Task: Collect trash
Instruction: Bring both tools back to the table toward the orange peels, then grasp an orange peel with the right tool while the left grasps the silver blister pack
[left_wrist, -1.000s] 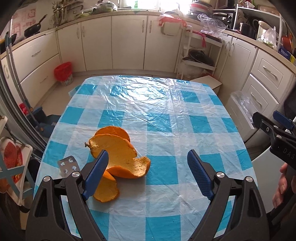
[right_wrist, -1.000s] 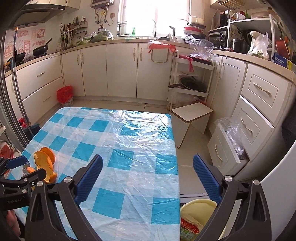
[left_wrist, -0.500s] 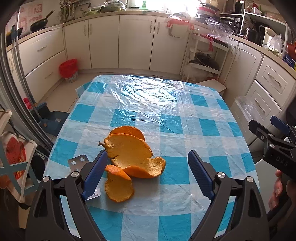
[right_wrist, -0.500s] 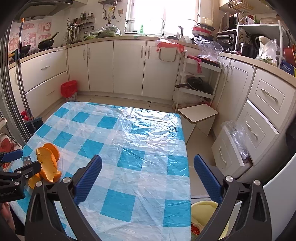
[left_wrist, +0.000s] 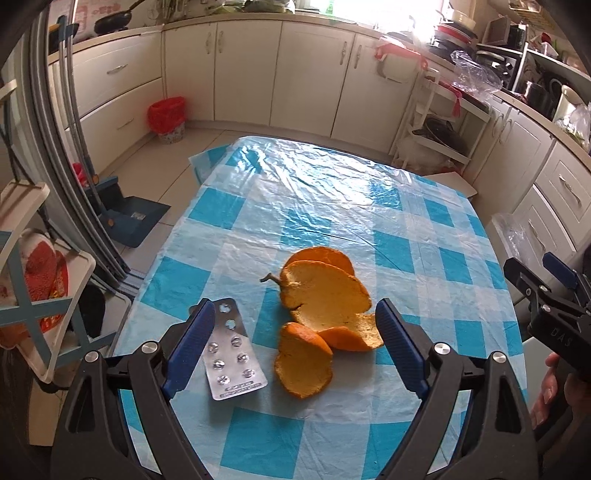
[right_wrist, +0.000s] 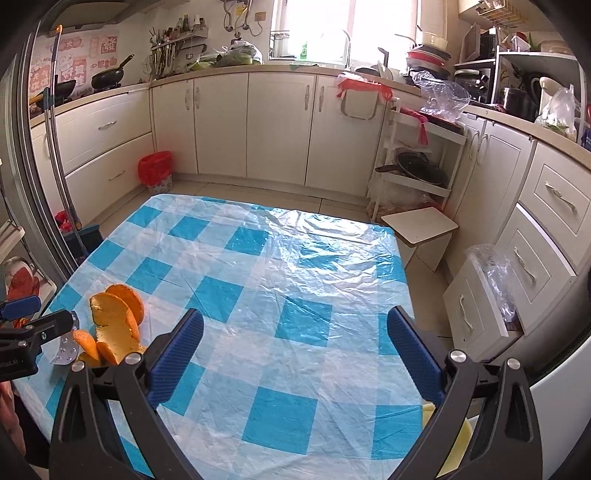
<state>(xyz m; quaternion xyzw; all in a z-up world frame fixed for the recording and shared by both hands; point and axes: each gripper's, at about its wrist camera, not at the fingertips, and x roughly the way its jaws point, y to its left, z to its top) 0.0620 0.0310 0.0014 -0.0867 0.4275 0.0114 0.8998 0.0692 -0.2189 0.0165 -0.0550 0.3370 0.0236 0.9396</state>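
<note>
My right claw's frame (right_wrist: 439, 435) hid most of the yellow bin (right_wrist: 452, 448). The blister pack's (left_wrist: 233, 350) print was too small for me to read.

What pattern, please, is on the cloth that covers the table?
The tablecloth has a blue and white check under a clear plastic sheet; the right wrist view shows it best.

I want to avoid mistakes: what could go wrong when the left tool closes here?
1. The open left tool spans both the orange peels and the pill blister pack, so it may catch both at once.
2. The peels are loose, curled pieces; one could slip out.
3. The flat blister pack may slide on the plastic tablecloth.
</note>
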